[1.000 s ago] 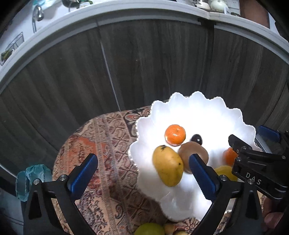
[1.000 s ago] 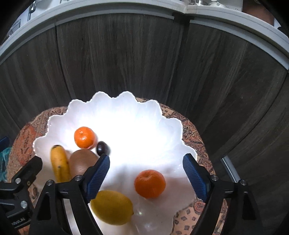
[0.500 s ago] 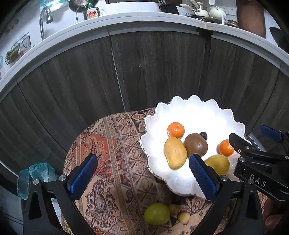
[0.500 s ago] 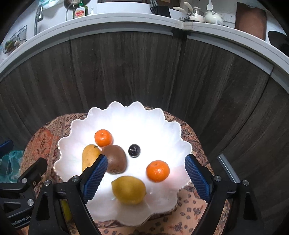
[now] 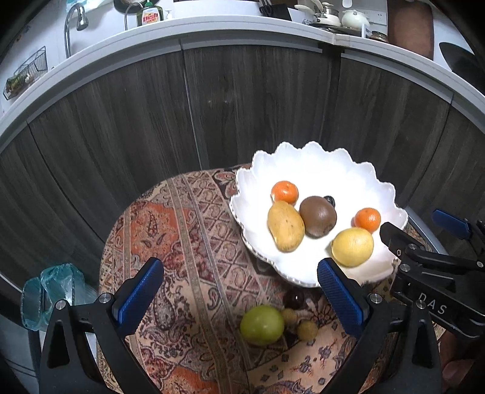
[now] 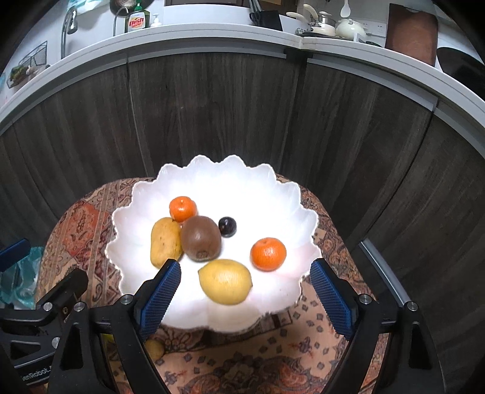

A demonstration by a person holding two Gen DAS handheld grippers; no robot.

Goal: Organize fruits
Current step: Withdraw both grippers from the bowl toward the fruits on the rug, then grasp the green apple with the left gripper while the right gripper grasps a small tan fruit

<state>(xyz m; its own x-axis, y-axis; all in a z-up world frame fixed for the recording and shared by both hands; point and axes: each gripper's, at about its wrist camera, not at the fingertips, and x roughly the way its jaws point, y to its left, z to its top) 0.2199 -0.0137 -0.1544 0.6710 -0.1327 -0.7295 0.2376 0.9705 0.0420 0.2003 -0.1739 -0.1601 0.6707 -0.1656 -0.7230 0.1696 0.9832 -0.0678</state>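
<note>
Fruit lies in two groups on a round table under a patterned cloth (image 5: 182, 242). Nearest the near edge, between the spread fingers of the left gripper (image 5: 239, 298), sit a green fruit (image 5: 262, 325), two small tan fruits (image 5: 307, 330) just beside it, and a dark round fruit (image 5: 294, 298) close to the bowl's near rim; none of them touches the blue pads, and the left jaws stand wide with nothing in them. The right gripper (image 6: 247, 298) is likewise spread and empty, its pads flanking the near rim of the white scalloped bowl (image 6: 230, 172) from above. Inside that bowl, a lemon (image 6: 225, 285) lies closest, between the right gripper's two pads but clear of both. Beyond it to the right sits a tangerine (image 6: 268, 254), apart from the rest. Further in, a kiwi (image 6: 201, 238) lies against a yellow mango (image 6: 165, 242) on its left, with a second tangerine (image 6: 182, 208) touching both at the back and a dark grape (image 6: 227, 226) just right of the kiwi. The bowl sits toward the far right edge of the table. Off the table's left edge is a blue-green plastic bag (image 5: 51, 291). Behind everything stand dark wood cabinet doors (image 6: 212, 115) under a white countertop (image 6: 212, 35) carrying a dish soap bottle (image 6: 136, 21), a faucet (image 6: 68, 25) and pots (image 6: 348, 28).
</note>
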